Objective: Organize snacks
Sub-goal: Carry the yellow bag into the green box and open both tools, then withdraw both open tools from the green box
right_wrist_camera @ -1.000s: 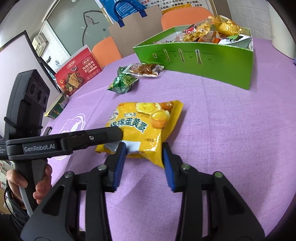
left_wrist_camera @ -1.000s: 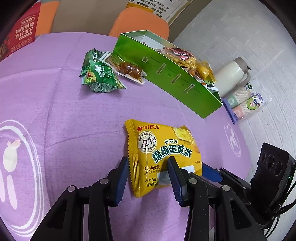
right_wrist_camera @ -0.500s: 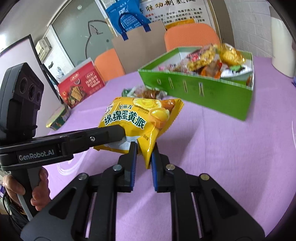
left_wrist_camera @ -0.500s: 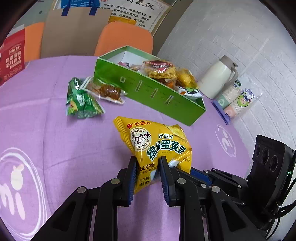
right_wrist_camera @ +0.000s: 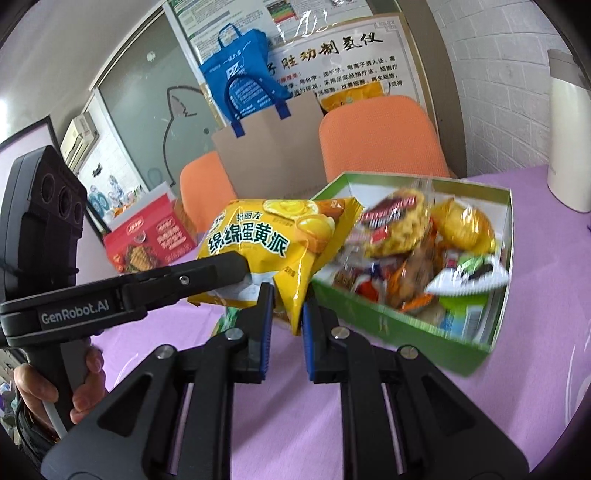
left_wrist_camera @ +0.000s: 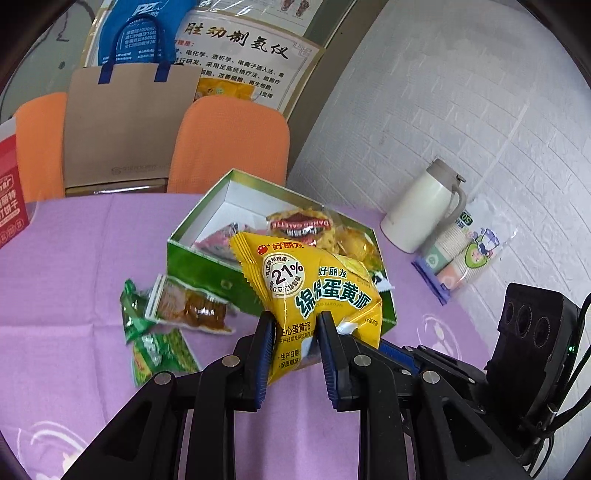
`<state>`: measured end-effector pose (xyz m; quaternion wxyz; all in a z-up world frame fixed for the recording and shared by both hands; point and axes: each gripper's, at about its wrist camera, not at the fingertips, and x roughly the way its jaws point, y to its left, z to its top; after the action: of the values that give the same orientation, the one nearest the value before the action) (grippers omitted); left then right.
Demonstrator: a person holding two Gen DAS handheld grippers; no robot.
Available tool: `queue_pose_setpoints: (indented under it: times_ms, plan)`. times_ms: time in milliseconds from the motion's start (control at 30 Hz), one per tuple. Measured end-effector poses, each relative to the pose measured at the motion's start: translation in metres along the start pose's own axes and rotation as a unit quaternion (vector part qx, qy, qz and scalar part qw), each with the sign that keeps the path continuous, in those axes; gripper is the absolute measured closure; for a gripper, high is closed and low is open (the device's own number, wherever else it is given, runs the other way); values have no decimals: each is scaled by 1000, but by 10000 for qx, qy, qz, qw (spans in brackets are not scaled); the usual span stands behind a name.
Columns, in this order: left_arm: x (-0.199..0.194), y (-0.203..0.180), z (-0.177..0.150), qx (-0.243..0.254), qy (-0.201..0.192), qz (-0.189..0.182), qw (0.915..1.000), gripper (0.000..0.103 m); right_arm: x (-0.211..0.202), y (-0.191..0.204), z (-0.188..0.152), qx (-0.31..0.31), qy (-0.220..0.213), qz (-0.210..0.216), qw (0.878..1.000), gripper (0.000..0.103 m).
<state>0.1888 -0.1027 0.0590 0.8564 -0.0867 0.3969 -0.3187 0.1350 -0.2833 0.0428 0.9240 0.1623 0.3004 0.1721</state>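
Yellow snack bag (left_wrist_camera: 314, 291), puffy w/ green lettering, hangs above the purple table (left_wrist_camera: 74, 266), just before the green box (left_wrist_camera: 207, 269). Left gripper (left_wrist_camera: 293, 332) and right gripper (right_wrist_camera: 286, 306) both pinch its lower edge. Green packet (left_wrist_camera: 155, 347) & clear brown-snack pack (left_wrist_camera: 188, 306) lie on the table beside the box; thermos (left_wrist_camera: 424, 210) sits farther right.

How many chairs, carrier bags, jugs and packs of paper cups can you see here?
Orange chairs: 2
Carrier bags: 2
White jug: 1
Pack of paper cups: 1
Total: 6
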Motion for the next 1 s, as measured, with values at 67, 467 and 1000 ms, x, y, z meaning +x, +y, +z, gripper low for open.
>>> queue_pose_setpoints:
  times_ms: [67, 467, 1000]
  plan:
    - [7, 0, 15, 24, -55, -55, 10000, 79, 8, -10, 10, 120, -51, 18, 9999, 86]
    - [66, 25, 63, -107, 6, -149, 9998, 79, 68, -34, 30, -50, 103, -412, 9991, 78]
    - [60, 47, 48, -274, -48, 599, 9978, 27, 33, -18, 13, -622, -150, -870, 9941, 34]
